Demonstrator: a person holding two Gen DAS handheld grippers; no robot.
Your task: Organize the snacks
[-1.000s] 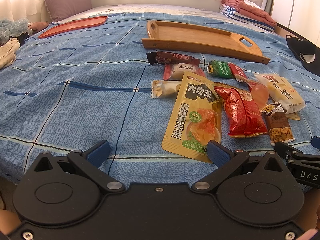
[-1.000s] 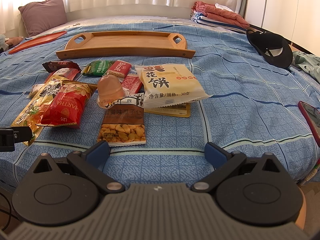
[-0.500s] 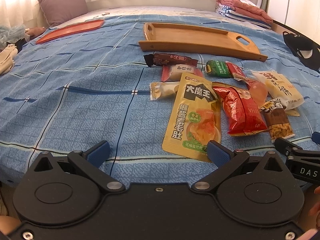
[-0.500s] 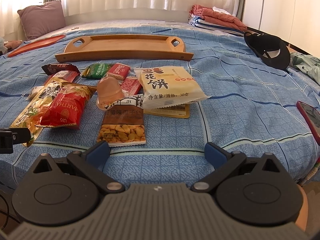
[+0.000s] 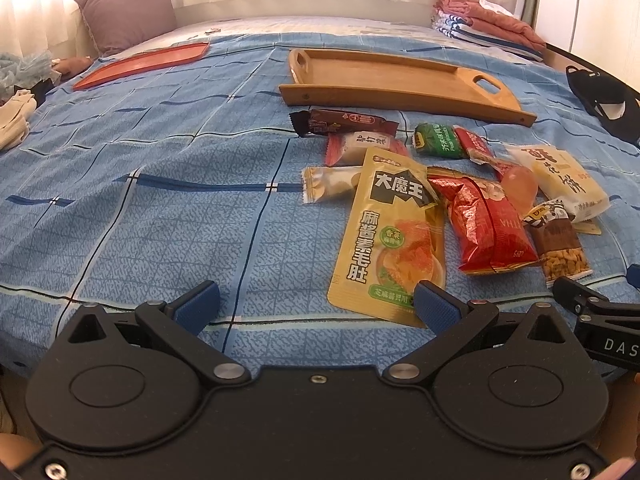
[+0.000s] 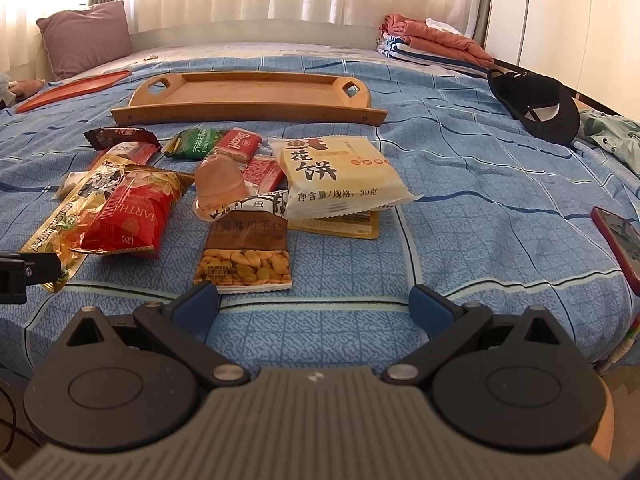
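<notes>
Several snack packets lie in a loose heap on the blue bedspread. Among them are a tall yellow pouch, a red chip bag, a sunflower-seed packet, a pale biscuit pack and a pink jelly cup. Behind the heap sits a bare wooden tray. My left gripper is open at the bed's near edge, its right finger beside the yellow pouch's bottom corner. My right gripper is open just short of the seed packet, holding nothing.
A flat red tray lies far left near a purple pillow. A black cap and folded clothes are at the right. A red phone rests near the right bed edge. Open bedspread spreads left of the snacks.
Both grippers have drawn back slightly and tilted up, so the snacks and tray sit a little lower in view. Nothing on the bed has moved and both stay open.
</notes>
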